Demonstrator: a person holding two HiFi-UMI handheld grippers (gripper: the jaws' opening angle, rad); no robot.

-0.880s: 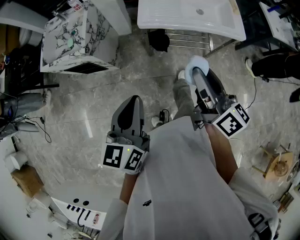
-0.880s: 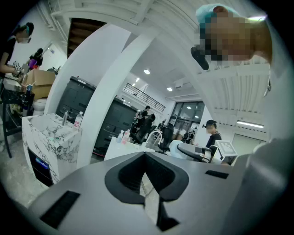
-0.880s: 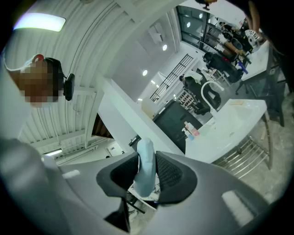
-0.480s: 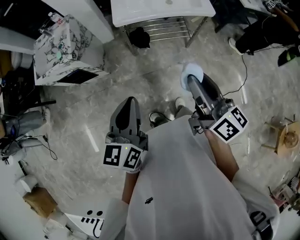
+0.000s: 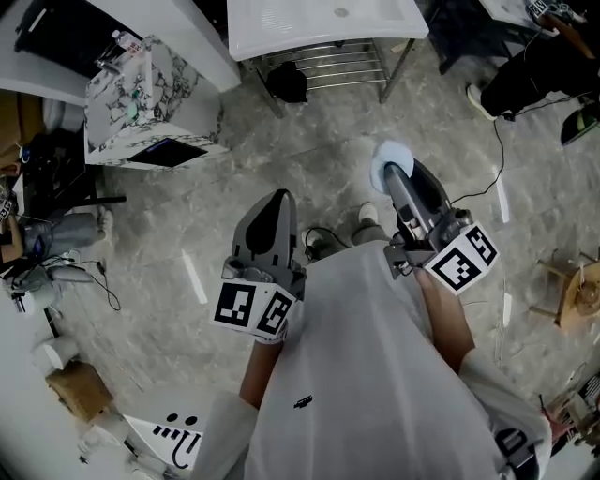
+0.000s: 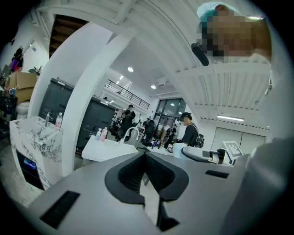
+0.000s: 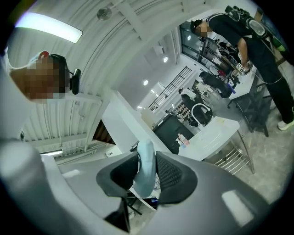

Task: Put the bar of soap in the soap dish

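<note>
The bar of soap [image 5: 387, 157] is pale blue and oval. It stands on edge between the jaws of my right gripper [image 5: 397, 174], which is shut on it and held level over the grey marble floor. In the right gripper view the soap [image 7: 146, 170] fills the gap between the two black pads. My left gripper [image 5: 272, 201] is beside it at the left, shut, with nothing in it; in the left gripper view its tips [image 6: 144, 154] meet. I cannot make out a soap dish in any view.
A white sink [image 5: 319, 23] on a metal rack stands ahead at the top. A marble-patterned cabinet [image 5: 141, 89] is at the upper left. Cables [image 5: 80, 272] trail on the floor at the left. A wooden stool [image 5: 577, 300] and another person's legs [image 5: 525, 80] are at the right.
The sink and cabinet have shifted in the head view as the person moved over the floor. Both grippers keep their places before the body, with the soap still in the right one.
</note>
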